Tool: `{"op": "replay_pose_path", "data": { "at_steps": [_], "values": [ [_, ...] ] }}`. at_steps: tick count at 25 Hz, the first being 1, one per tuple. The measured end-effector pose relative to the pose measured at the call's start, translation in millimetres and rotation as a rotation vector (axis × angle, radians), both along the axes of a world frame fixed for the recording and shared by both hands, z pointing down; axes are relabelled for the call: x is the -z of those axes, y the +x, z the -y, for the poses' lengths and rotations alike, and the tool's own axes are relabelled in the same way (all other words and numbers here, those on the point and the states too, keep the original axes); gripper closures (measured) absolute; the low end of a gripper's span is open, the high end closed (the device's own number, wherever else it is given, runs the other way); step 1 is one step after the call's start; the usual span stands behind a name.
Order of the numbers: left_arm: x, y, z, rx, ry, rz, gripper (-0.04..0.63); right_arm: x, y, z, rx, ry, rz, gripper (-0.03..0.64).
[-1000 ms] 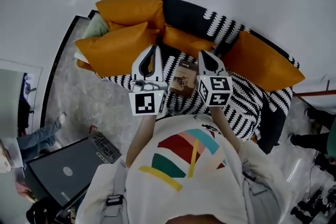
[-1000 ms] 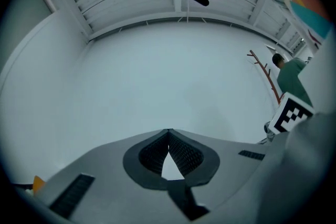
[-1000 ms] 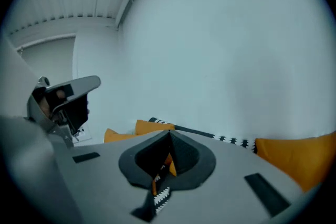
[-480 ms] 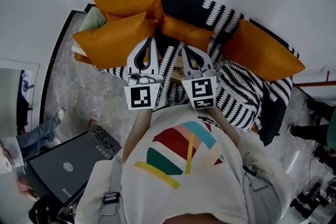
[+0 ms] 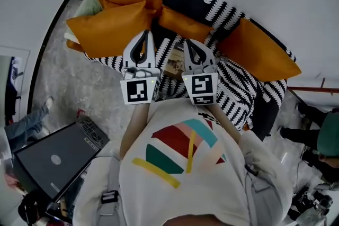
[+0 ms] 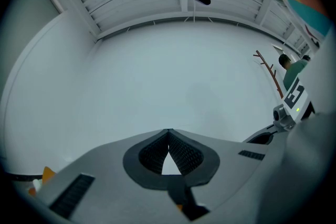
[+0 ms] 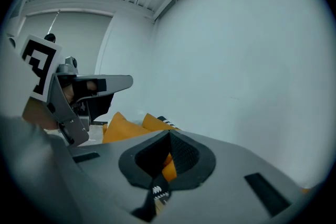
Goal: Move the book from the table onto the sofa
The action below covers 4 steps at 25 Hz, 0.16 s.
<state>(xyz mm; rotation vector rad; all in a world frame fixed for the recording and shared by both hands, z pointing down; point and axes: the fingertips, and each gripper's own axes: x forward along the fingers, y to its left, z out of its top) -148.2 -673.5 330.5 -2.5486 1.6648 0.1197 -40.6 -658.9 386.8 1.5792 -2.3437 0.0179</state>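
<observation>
The book (image 5: 174, 62), with a brownish cover, lies flat on the black-and-white patterned sofa seat (image 5: 238, 92). It shows between my two grippers, partly hidden by them. My left gripper (image 5: 144, 33) hangs over the seat just left of the book, shut with nothing in it. My right gripper (image 5: 187, 43) is just right of the book, also shut and empty. In the left gripper view the tips (image 6: 168, 131) meet against a bare white wall. In the right gripper view the shut tips (image 7: 169, 134) stand in front of orange cushions (image 7: 126, 126).
Orange cushions lie along the sofa back: two at the left (image 5: 114, 29), one in the middle (image 5: 183, 26), one at the right (image 5: 259, 55). A grey laptop (image 5: 53, 159) sits low at the left. A person's legs (image 5: 21, 127) show on the marble floor at far left.
My right gripper has swung left, closer to the left gripper, and rolled. The book stays on the seat, between the two. The left gripper has shifted slightly.
</observation>
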Motion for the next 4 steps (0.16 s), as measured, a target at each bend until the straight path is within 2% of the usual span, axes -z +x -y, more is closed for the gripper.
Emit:
{"op": "replay_pose_path", "data": {
  "at_steps": [4],
  "values": [
    [-0.6, -3.9, 5.0, 0.003, 0.014, -0.011, 0.592, 1.2, -6.3, 1.0, 0.018, 0.013, -0.002, 0.604]
  ]
}}
